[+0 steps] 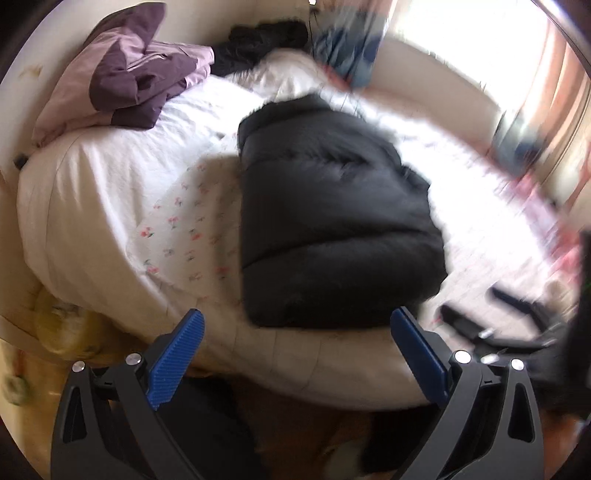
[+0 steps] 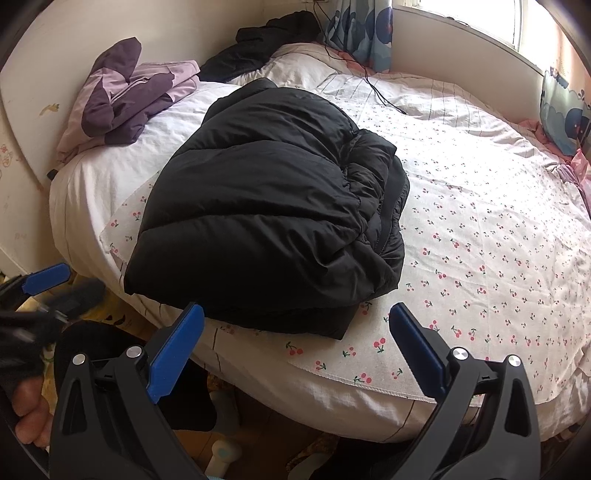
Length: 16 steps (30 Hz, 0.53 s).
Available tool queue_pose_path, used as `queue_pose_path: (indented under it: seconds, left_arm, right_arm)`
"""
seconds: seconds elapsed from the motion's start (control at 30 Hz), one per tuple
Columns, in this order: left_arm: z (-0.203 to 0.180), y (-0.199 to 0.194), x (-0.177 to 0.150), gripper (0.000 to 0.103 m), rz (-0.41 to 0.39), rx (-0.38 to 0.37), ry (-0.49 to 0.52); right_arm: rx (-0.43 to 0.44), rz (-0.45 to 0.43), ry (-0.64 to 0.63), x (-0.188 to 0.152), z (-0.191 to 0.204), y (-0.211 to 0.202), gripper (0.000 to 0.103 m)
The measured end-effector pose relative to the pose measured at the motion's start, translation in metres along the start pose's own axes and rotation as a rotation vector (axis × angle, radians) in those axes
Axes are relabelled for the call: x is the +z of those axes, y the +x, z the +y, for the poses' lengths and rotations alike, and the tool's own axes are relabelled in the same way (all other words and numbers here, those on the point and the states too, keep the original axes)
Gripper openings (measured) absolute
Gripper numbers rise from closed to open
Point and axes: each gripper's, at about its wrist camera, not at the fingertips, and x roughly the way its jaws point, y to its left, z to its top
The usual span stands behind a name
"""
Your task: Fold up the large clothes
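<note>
A black puffer jacket point(image 2: 266, 206) lies folded into a thick bundle near the front edge of the bed point(image 2: 498, 229); the blurred left wrist view shows the black puffer jacket point(image 1: 332, 229) too. My left gripper point(image 1: 295, 332) hovers open just short of the jacket's near edge, nothing between its blue pads point(image 1: 177, 354). My right gripper point(image 2: 295, 328) also stands open over the bed's front edge, touching no cloth. The left gripper's blue tip point(image 2: 46, 278) shows at the far left of the right wrist view.
A purple and lilac jacket point(image 2: 125, 99) is heaped at the bed's back left, dark clothing point(image 2: 266, 40) lies behind it by the wall. A black cable point(image 2: 376, 88) trails across the cherry-print sheet. A curtain point(image 2: 365, 33) and window are at the back right. A hand point(image 2: 29, 417) shows lower left.
</note>
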Motion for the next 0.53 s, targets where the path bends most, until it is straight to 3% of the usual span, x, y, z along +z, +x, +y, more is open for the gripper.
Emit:
queue_pose_path:
  seconds: [0.1, 0.2, 0.33, 0.53]
  left_arm:
    - [-0.007, -0.008, 0.0, 0.097, -0.056, 0.147, 0.063]
    - [-0.011, -0.01, -0.001, 0.097, -0.071, 0.203, 0.095]
    - [-0.009, -0.002, 0.001, 0.097, -0.016, 0.192, 0.079]
    - [-0.012, 0.0, -0.005, 0.097, -0.008, 0.205, 0.085]
  right_arm:
    - [0.003, -0.001, -0.003, 0.0, 0.001, -0.001, 0.097]
    - [0.008, -0.005, -0.004, -0.001, 0.002, -0.002, 0.097]
    - [0.009, -0.008, -0.015, 0.0, 0.005, -0.005, 0.097]
    - [0.004, -0.017, -0.009, -0.001, 0.002, -0.009, 0.097]
